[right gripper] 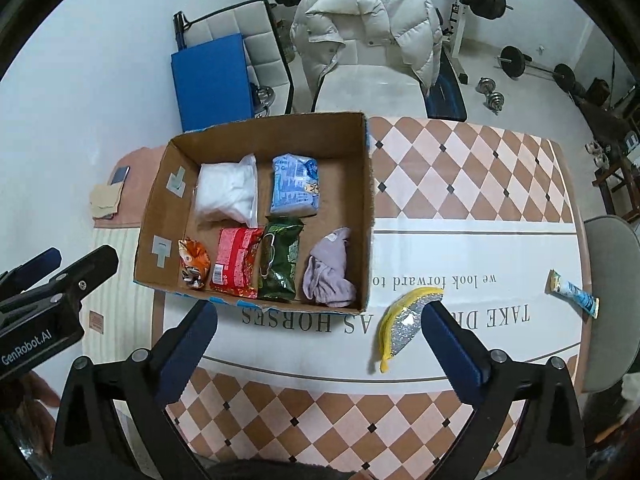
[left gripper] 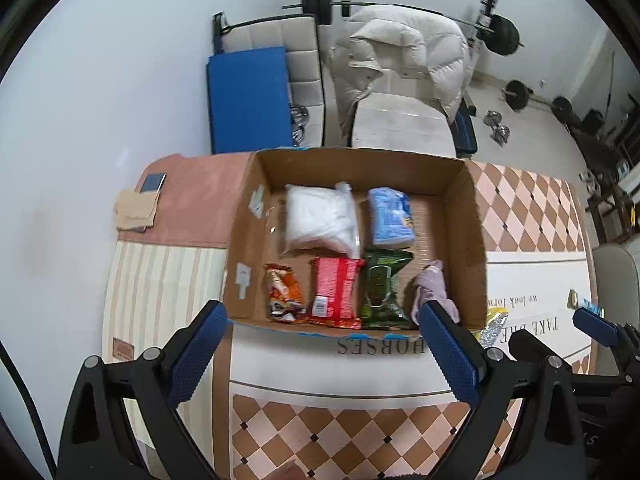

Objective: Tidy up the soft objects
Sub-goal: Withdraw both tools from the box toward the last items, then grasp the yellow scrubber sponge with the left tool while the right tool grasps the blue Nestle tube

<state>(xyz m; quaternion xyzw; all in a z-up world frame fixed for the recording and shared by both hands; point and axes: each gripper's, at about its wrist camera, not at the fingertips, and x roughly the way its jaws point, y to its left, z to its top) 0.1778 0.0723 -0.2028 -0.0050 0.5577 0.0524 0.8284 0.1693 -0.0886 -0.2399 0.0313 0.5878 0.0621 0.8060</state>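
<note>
The bench (right gripper: 460,184) filled the lower half of both views, its checked cloth running out to the right edge. On it, centre-left in the right wrist view, sat the cardboard box (right gripper: 352,128), open-topped and already well stocked. Back row: a white bag (right gripper: 228,192) and a blue pack (right gripper: 296,186). Front row, left to right: an orange snack packet (right gripper: 194,262), a red packet (right gripper: 236,262), a green packet (right gripper: 282,262) and a crumpled lilac cloth (right gripper: 330,266) in the near right corner.

Outside the box, just right of its near corner, lay the yellow-and-silver pouch (right gripper: 404,320), curved like a wedge, glittery face up. Further right, near the frame's edge, was a small tube sachet (right gripper: 574,292). Those two looked like what remained to sort.

The right claw (right gripper: 320,344) was spread wide and held nothing, its right finger just beside the pouch. The left claw (left gripper: 322,342) was equally wide and empty, poised at the box's near wall.

The pouch looked light and floppy, likely to sag if taken by one tip, and the sequins could be slick. A pinch across its fat middle, yellow edge to silver face, seemed the safest hold. The sachet was thin and flat to the cloth, so it would be harder to get under.
</note>
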